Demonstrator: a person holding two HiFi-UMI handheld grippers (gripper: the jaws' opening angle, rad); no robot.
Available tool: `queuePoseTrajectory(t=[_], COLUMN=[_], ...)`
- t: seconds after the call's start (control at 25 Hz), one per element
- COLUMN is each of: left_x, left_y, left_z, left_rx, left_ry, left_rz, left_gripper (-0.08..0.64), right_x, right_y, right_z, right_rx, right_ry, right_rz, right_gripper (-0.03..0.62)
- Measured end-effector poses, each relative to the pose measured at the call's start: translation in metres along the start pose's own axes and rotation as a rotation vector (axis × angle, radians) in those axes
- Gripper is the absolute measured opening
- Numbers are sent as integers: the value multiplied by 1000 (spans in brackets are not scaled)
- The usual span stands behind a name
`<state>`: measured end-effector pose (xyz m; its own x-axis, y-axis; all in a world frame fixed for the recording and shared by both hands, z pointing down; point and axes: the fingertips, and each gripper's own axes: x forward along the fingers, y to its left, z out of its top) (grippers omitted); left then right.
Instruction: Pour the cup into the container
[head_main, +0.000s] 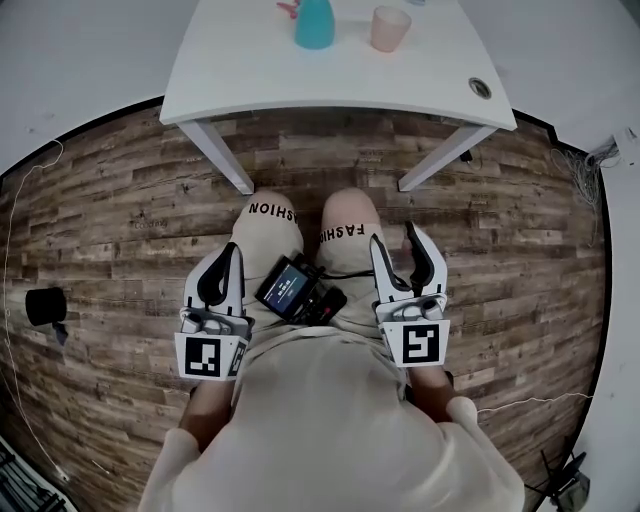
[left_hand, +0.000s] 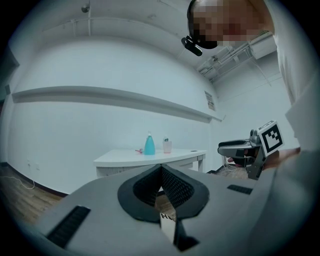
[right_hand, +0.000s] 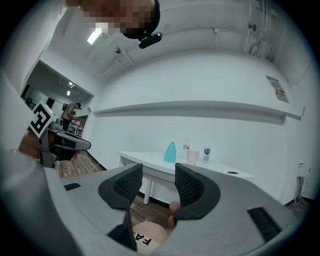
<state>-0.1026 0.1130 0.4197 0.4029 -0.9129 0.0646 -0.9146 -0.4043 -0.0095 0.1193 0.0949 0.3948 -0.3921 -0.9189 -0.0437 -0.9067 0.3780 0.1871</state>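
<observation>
A pink cup (head_main: 390, 28) and a teal bottle-shaped container (head_main: 314, 24) stand side by side on the white table (head_main: 250, 70), far ahead of both grippers. Both grippers rest low over the person's lap, apart from the table. My left gripper (head_main: 232, 252) has its jaws together with nothing in them; in the left gripper view its pads (left_hand: 172, 185) meet at the tip. My right gripper (head_main: 394, 236) is open, with an empty gap between its fingers (right_hand: 192, 186). The cup (right_hand: 192, 157) and container (right_hand: 170, 152) show small beyond the right jaws, and the same container (left_hand: 149, 145) and cup (left_hand: 167, 146) beyond the left.
A small red thing (head_main: 288, 10) lies left of the container, and a small bottle (right_hand: 206, 154) stands right of the cup. The table has a round cable hole (head_main: 480, 88) and slanted legs (head_main: 225, 155). A black device (head_main: 295, 288) sits on the lap. A black object (head_main: 45, 305) stands on the wood floor.
</observation>
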Motion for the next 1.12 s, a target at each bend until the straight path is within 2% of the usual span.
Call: queuePoseTrajectory(t=[0.2, 0.76, 1.12], left_x=[6, 11, 9], left_y=[8, 10, 1], left_z=[-9, -19, -23], left_rx=[-14, -18, -12], left_ry=[16, 28, 40], left_rz=[0, 7, 0], left_gripper=[9, 9, 9], right_x=[12, 23, 13], right_y=[11, 30, 27], right_z=[0, -8, -17], right_rx=[-41, -36, -29], right_ry=[-23, -18, -2], right_rz=[13, 65, 59], right_gripper=[207, 207, 207])
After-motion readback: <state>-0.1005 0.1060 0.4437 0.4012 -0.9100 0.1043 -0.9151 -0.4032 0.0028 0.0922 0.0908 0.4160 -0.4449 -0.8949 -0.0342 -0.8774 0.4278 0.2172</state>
